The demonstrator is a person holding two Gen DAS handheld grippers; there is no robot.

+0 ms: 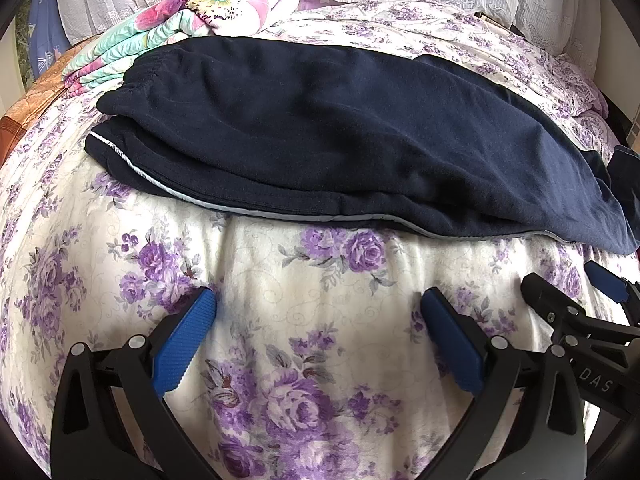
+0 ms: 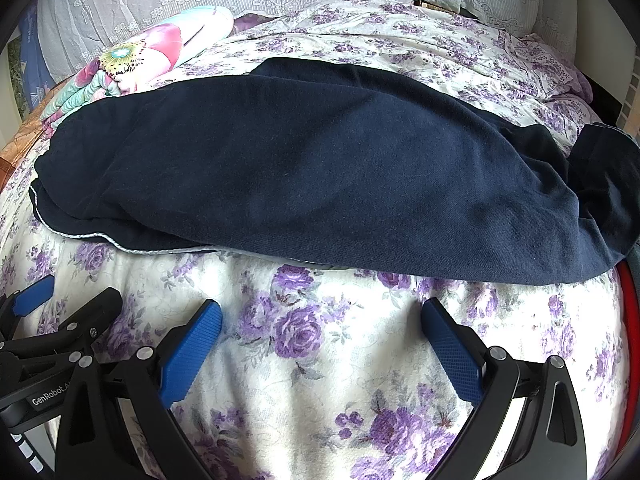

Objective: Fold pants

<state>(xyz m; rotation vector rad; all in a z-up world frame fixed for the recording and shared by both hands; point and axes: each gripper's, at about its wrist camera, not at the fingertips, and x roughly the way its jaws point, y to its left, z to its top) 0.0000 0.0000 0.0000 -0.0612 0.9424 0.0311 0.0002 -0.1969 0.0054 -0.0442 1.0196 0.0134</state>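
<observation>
Ahead of both tongs, the dark pants (image 1: 320, 128) lie folded lengthwise across the middle of each frame on the flowered bedspread (image 1: 320, 280), well apart from the fingertips. Left tongs (image 1: 318, 308) stand wide, holding nothing; right tongs (image 2: 322, 316) likewise wide and empty, low in their frame. Between the tongs and the near edge of the pants, marked by a pale stripe (image 1: 280, 211), runs a band of bare bedspread. At upper left a bright folded quilt (image 1: 192, 20) touches the waistband end.
</observation>
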